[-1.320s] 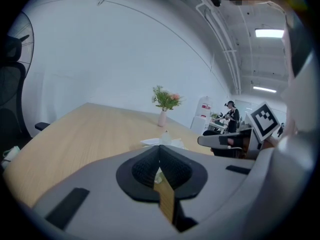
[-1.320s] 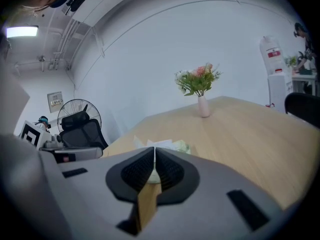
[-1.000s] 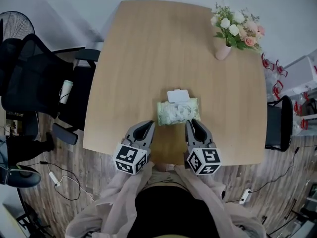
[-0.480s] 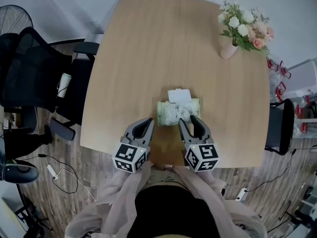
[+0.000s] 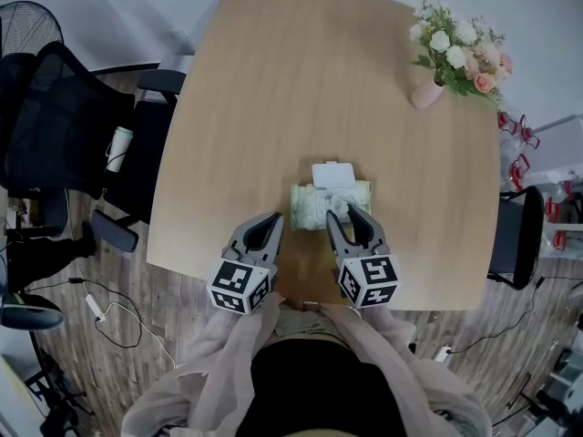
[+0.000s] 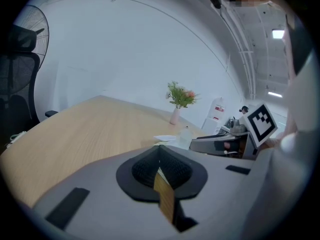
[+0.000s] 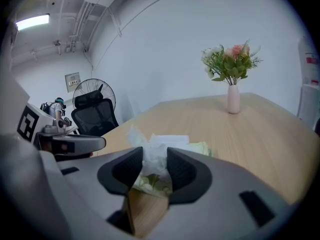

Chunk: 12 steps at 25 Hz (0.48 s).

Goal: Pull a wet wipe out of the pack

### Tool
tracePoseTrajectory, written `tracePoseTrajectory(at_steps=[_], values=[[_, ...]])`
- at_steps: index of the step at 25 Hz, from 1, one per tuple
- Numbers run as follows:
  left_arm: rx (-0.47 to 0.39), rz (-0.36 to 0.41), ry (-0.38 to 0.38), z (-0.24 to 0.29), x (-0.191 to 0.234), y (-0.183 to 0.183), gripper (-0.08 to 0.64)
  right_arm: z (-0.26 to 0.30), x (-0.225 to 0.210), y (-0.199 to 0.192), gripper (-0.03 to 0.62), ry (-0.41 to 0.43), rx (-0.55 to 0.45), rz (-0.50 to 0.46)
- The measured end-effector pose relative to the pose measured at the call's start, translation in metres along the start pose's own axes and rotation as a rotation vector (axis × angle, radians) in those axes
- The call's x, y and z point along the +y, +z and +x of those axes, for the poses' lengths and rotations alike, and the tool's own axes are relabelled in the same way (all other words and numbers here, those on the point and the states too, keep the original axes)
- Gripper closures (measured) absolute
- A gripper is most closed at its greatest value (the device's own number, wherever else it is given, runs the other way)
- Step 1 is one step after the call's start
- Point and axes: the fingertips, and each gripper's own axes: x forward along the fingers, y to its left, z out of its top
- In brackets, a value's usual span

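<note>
The green wet-wipe pack (image 5: pixel 312 207) lies on the table near the front edge. Its white lid (image 5: pixel 333 175) is flipped open toward the far side. A crumpled white wipe tuft (image 7: pixel 150 153) sticks up from the pack (image 7: pixel 199 147). My right gripper (image 5: pixel 349 213) is over the pack's near right part. The tuft stands between its pads (image 7: pixel 182 170), and the jaws, still wide apart, have just been closing. My left gripper (image 5: pixel 273 218) is shut and empty, just left of the pack's near corner. In the left gripper view the black pads of the left gripper (image 6: pixel 161 162) meet.
The round-cornered wooden table (image 5: pixel 273 89) carries a pink vase of flowers (image 5: pixel 454 55) at its far right. A black office chair (image 5: pixel 64 126) stands to the left and another dark chair (image 5: pixel 512 235) to the right. Cables (image 5: pixel 100 317) lie on the floor.
The right gripper has moved forward and a little left onto the pack, and its jaws stand wider than a second ago, now around the wipe tuft. The left gripper has stayed put.
</note>
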Motion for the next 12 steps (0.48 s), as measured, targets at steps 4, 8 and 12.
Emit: tracePoseTrajectory(at_steps=[4,8,12], values=[[0.001,-0.006,-0.003,0.0008,-0.001,-0.0006,0.551,0.0025,0.0006,-0.0033,0.48,-0.006,0.018,-0.024],[0.002,-0.009,-0.009,-0.0004,-0.0027,-0.0022,0.551,0.0015,0.0,-0.0049,0.526,-0.026,0.013,-0.031],[0.004,-0.008,-0.011,-0.002,-0.0027,-0.0026,0.551,0.001,-0.0023,-0.0049,0.545,-0.032,0.011,-0.02]])
